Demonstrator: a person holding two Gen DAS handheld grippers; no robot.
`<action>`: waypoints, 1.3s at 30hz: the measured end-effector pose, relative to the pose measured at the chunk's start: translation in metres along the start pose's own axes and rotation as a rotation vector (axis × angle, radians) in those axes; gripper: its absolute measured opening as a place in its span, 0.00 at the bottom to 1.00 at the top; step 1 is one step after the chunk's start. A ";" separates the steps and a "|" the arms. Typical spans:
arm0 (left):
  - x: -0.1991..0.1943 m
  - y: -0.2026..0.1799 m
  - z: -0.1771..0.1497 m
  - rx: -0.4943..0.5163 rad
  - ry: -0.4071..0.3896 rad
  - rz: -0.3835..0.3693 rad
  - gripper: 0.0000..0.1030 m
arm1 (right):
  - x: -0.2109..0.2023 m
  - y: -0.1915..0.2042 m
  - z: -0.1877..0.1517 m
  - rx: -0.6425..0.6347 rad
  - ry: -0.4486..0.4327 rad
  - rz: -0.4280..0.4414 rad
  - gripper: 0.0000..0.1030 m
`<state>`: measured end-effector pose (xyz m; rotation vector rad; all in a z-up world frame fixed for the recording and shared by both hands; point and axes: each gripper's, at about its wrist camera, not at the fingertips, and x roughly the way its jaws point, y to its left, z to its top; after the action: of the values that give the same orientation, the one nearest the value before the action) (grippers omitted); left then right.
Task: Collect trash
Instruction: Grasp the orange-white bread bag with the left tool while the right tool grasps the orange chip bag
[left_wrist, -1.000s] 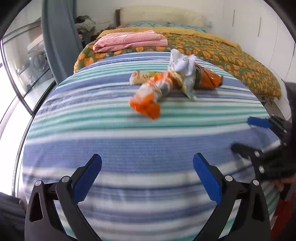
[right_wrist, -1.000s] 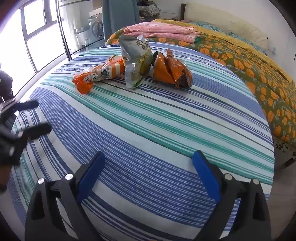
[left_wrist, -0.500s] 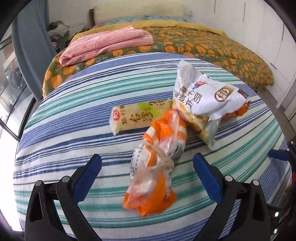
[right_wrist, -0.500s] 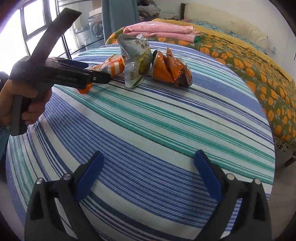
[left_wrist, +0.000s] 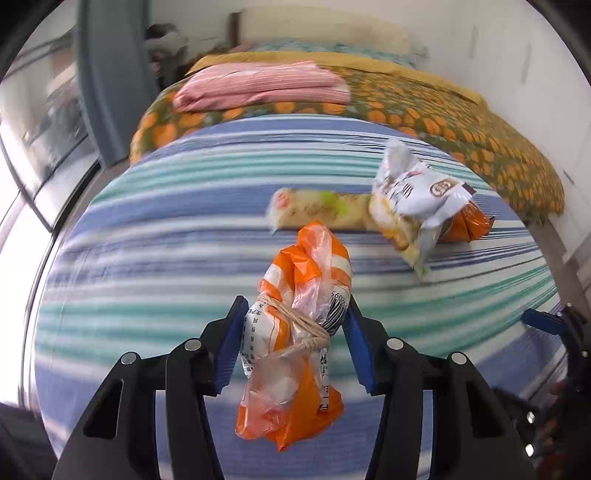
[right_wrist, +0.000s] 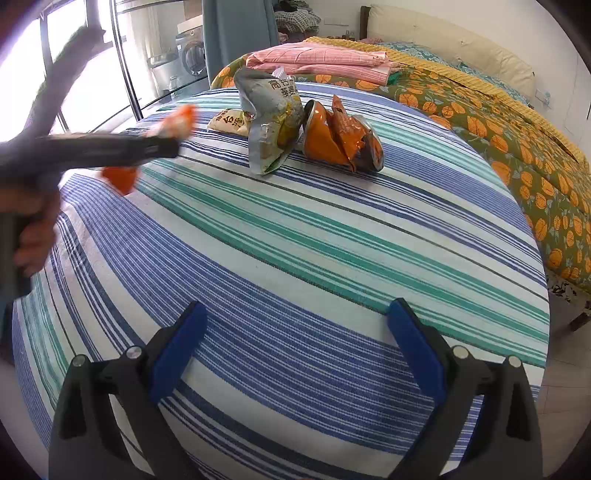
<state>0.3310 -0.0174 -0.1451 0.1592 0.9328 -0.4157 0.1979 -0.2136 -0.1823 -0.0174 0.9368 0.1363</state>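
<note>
An orange and clear plastic bag (left_wrist: 295, 369) tied with string sits between the blue pads of my left gripper (left_wrist: 294, 308). Its jaws are closing, and both pads touch the bag's sides. In the right wrist view the left gripper (right_wrist: 173, 146) shows blurred at the left, with the orange bag (right_wrist: 120, 177) hanging from it. A white snack bag (left_wrist: 417, 199), a yellow packet (left_wrist: 321, 210) and a crumpled orange wrapper (left_wrist: 469, 221) lie farther back on the striped sheet (right_wrist: 332, 240). My right gripper (right_wrist: 295, 310) stands open over bare sheet.
Behind the striped sheet lie a pumpkin-print quilt (right_wrist: 498, 140), a folded pink cloth (right_wrist: 317, 59) and a cream headboard (right_wrist: 443, 40). Glass doors (right_wrist: 122, 74) and a blue curtain (right_wrist: 236, 33) stand at the left. A person's hand (right_wrist: 33, 236) holds the left gripper's handle.
My left gripper moved forward over the orange bag, and its jaws came in from wide open to touch both sides of the bag. The right gripper stayed still.
</note>
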 end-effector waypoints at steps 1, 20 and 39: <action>-0.006 0.004 -0.007 -0.022 0.008 0.004 0.50 | 0.000 0.000 0.000 0.000 0.000 0.000 0.93; -0.017 -0.003 -0.069 -0.005 0.021 0.074 0.91 | -0.001 -0.003 0.000 0.013 0.000 0.006 0.93; -0.015 0.003 -0.069 -0.029 0.029 0.079 0.96 | 0.064 -0.036 0.118 0.023 -0.024 -0.079 0.91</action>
<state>0.2729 0.0110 -0.1745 0.1752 0.9575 -0.3275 0.3341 -0.2332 -0.1658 -0.0314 0.9124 0.0522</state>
